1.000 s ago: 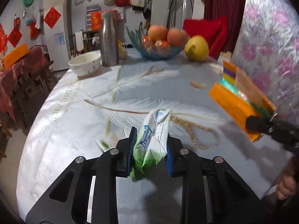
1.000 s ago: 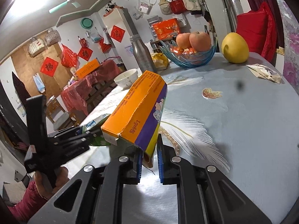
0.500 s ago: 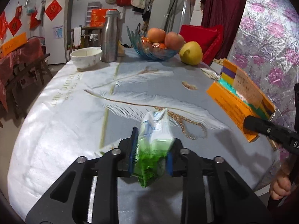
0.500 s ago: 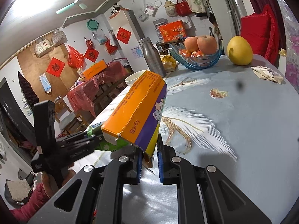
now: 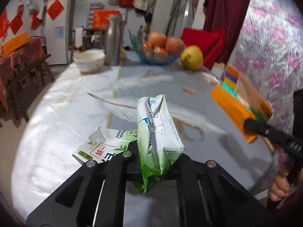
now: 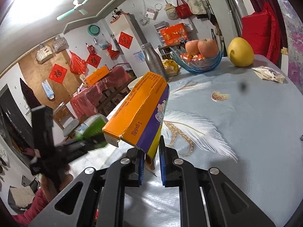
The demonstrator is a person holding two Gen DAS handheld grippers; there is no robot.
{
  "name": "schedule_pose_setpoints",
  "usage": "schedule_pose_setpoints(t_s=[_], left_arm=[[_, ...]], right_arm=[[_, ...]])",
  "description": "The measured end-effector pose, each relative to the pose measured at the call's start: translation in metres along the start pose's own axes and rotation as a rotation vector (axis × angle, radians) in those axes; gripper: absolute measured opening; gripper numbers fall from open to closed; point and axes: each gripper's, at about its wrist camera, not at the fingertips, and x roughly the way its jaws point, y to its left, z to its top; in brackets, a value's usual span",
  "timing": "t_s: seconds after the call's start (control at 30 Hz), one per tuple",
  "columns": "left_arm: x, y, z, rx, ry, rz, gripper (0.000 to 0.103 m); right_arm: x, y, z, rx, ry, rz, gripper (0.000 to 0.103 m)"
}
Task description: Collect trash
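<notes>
We're pinching a crushed green-white carton [image 5: 157, 132] in the left gripper [image 5: 155, 151], above the table [image 5: 56, 117] w/ another flattened carton [image 5: 102, 145] lying beside. Right gripper [image 6: 151, 160] is clamping an orange box [image 6: 138, 111] above the table.

You have a blue glass fruit bowl [image 6: 198, 64], a yellow pomelo [image 6: 240, 52], a steel flask [image 5: 113, 41] and a white ceramic bowl [image 5: 89, 60] on the feather-print tablecloth [image 6: 246, 117].

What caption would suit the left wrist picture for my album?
Left gripper clutches a crumpled green-and-white carton above the table, another flattened carton lying beneath.
</notes>
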Motion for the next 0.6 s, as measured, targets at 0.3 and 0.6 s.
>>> schedule_pose_setpoints(t_s=[0.3, 0.6], left_arm=[[-0.112, 0.057, -0.017, -0.047, -0.041, 0.170, 0.011], [-0.208, 0.119, -0.095, -0.115, 0.021, 0.397, 0.011]], right_arm=[[-0.014, 0.042, -0.008, -0.044, 0.006, 0.104, 0.014], [-0.011, 0.131, -0.024, -0.159, 0.076, 0.248, 0.014]])
